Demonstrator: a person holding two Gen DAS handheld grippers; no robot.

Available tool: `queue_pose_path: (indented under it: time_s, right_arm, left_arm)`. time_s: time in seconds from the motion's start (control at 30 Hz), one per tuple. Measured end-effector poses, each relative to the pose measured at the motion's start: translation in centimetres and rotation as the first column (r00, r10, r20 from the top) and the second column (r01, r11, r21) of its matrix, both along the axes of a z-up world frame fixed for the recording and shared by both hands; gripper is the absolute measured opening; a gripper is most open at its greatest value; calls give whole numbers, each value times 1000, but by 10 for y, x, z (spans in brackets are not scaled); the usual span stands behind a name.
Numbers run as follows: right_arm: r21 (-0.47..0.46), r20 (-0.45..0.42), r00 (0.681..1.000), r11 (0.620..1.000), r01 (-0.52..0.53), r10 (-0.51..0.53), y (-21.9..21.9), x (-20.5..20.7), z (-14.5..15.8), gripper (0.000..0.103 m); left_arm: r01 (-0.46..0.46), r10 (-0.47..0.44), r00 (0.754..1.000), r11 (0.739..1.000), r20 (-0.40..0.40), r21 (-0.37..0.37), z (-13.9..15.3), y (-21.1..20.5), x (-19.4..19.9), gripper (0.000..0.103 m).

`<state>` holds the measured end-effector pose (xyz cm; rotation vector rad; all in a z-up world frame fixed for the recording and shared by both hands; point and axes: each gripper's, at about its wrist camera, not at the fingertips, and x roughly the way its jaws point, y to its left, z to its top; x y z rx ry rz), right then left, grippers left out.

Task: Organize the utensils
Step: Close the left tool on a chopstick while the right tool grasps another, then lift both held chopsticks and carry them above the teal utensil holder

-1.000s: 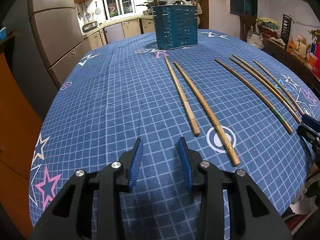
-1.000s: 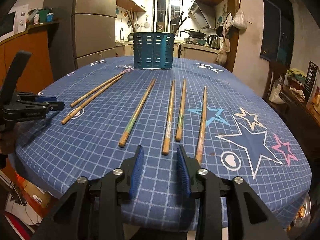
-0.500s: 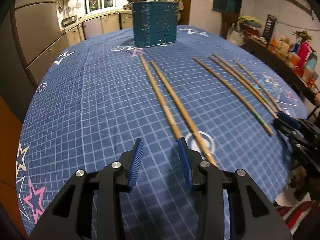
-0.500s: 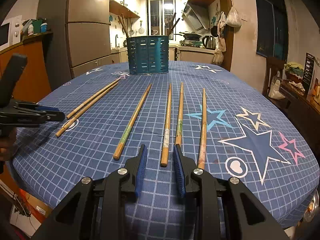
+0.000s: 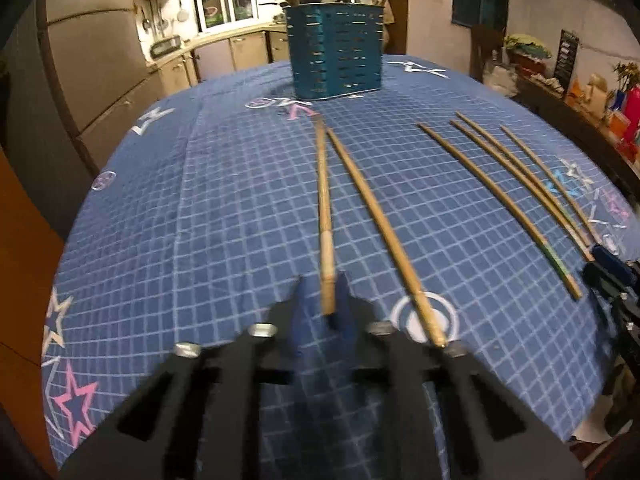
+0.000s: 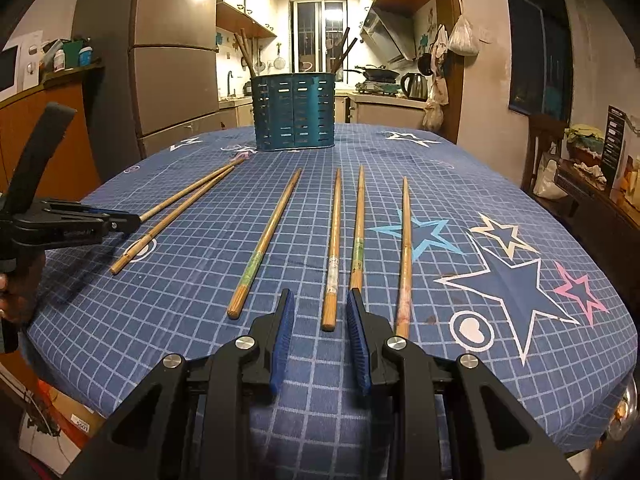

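- Left wrist view: my left gripper (image 5: 326, 308) has just been closing, and its blurred blue jaws now clench the thick near end of a bamboo chopstick (image 5: 325, 216). That stick runs away from me toward the teal utensil holder (image 5: 336, 50).
- A second chopstick (image 5: 380, 224) lies just beside it, its butt resting on a white ring printed on the cloth.
- Four more slim sticks (image 5: 500, 196) fan out to the right, well apart from the pair.
- The tabletop (image 5: 200, 220) wears a blue cloth with a white grid and star prints; I can read no writing on it.
- Right wrist view: my right gripper (image 6: 320, 336) has its ribbed blue jaws released, parted with nothing pressed between them. They hover over the near end of one chopstick with a pale label band (image 6: 332, 264); the print is too small to read.
- The holder (image 6: 294, 112) is a slotted metal-looking tub at the far side, with dark utensils standing in it.
- At the left edge, a hand (image 6: 16, 292) grips the other tool's black handle.
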<state>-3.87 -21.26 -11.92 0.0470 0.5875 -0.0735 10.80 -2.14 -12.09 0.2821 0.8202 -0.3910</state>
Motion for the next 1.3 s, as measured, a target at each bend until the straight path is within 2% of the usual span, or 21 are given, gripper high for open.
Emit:
queue_pose_path:
  time_s: [0.27, 0.3, 0.33, 0.43, 0.57, 0.63, 0.73, 0.93, 1.03, 1.17, 1.3]
  right_arm:
    - [4, 35, 999, 1000, 10, -10, 1, -7, -4, 29]
    - [5, 41, 999, 1000, 12, -12, 1, -8, -4, 27]
    - [10, 47, 999, 1000, 8, -9, 0, -9, -5, 20]
    - [9, 62, 998, 1000, 4, -4, 2, -10, -6, 12]
    - [25, 44, 999, 1000, -6, 5, 0, -9, -3, 8]
    - [42, 24, 1000, 999, -20, 19, -2, -7, 2, 8]
    - [33, 53, 998, 999, -35, 33, -3, -10, 22, 8]
    - [-41, 169, 981, 995, -87, 92, -4, -18, 74, 8]
    - [-64, 227, 968, 993, -97, 109, -10, -16, 98, 8]
    - [-35, 267, 957, 994, -106, 112, -19, -5, 122, 8]
    - [2, 289, 951, 994, -112, 106, -28, 6, 140, 8]
  left_arm:
    - [-1, 0, 1000, 999, 32, 42, 1, -3, -5, 5]
    - [0, -1, 999, 999, 35, 47, 1, -3, -6, 5]
    - [0, -2, 999, 999, 34, 46, 1, -2, -6, 5]
    - [-1, 1, 1000, 1000, 22, 24, 1, -1, -4, 5]
    - [1, -1, 1000, 1000, 10, 9, 3, 2, -2, 5]
    - [-4, 3, 1000, 1000, -17, -25, 5, 7, 0, 5]
    - [-11, 11, 1000, 998, -2, -57, 16, 14, -8, 5]
    - [-60, 67, 991, 996, 116, -65, 56, 29, -20, 5]
    - [-53, 66, 983, 996, 173, -76, 78, 34, -26, 5]
    - [-31, 51, 973, 995, 224, -90, 107, 36, -27, 5]
    - [-9, 30, 976, 995, 216, -97, 125, 35, -21, 5]
